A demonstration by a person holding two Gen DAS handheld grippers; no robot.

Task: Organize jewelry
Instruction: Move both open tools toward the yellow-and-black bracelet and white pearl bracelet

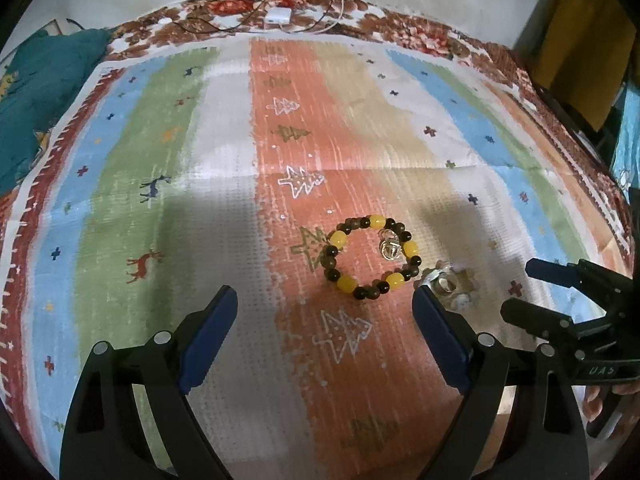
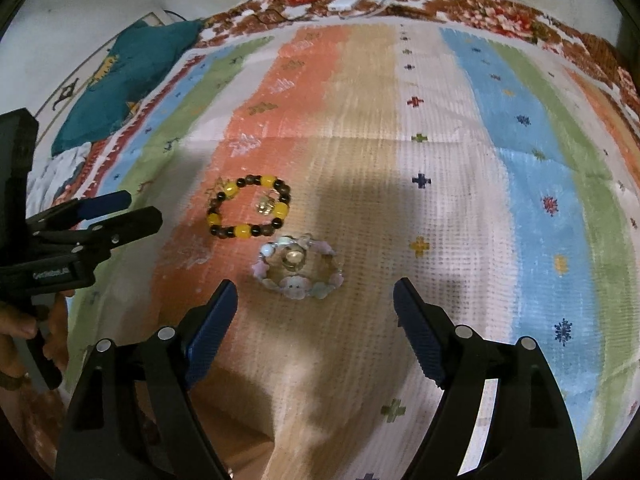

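Note:
A bracelet of yellow and dark brown beads [image 1: 346, 283] [image 2: 242, 231] with a clear charm lies in a ring on the orange stripe of the mat. Just beside it lies a pale bracelet of pink, white and clear beads [image 2: 296, 286]. In the left wrist view the pale bracelet [image 1: 444, 282] is partly hidden behind my right-hand finger. My left gripper [image 1: 324, 296] [image 2: 140, 208] is open above the mat, with the yellow bracelet just beyond its fingertips. My right gripper [image 2: 315, 286] [image 1: 520, 288] is open too, with the pale bracelet just ahead of its tips. Neither holds anything.
A striped mat [image 1: 224, 120] [image 2: 520, 160] with deer, tree and cross motifs covers a floral-bordered surface. A teal cloth [image 1: 48, 92] [image 2: 132, 76] lies at the far left. A white adapter with cables [image 1: 278, 15] [image 2: 344, 2] sits at the far edge. A person's hand [image 2: 16, 332] grips the left tool.

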